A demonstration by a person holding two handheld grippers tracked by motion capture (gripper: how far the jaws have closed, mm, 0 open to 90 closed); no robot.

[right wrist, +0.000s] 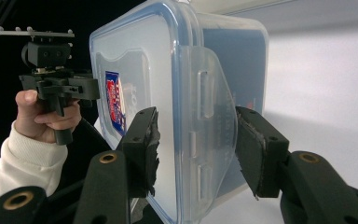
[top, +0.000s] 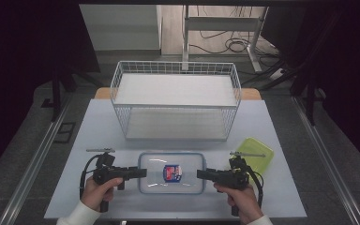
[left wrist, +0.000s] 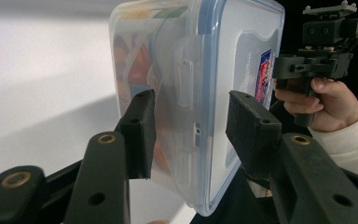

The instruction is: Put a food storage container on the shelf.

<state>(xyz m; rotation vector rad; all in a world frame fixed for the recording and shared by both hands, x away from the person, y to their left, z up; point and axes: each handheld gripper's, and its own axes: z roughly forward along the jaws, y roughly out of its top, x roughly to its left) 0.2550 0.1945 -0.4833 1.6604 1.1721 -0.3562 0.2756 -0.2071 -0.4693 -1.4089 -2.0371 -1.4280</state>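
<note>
We are holding the left hand-held gripper [top: 142, 172] at the left end of the clear lidded container [top: 171, 172] and the right hand-held gripper [top: 200, 174] at its right end, each one half open with its jaws straddling a side latch flap. In the left gripper view the pads are standing on either side of the flap with the box wall between them, and we cannot tell whether they are pressing on it; the right gripper view is showing a clear gap between the right pad and the flap, so that one is gripping nothing. We are judging this as the approach step of a two-handed grasp or unlatching. The next move is calling for both pairs of jaws to close evenly on the flaps. The container is lying near the front edge of the counter [top: 98, 117], midway along it, in front of the wire basket [top: 176, 101], with the green lid [top: 258, 154] towards the right edge.
</note>
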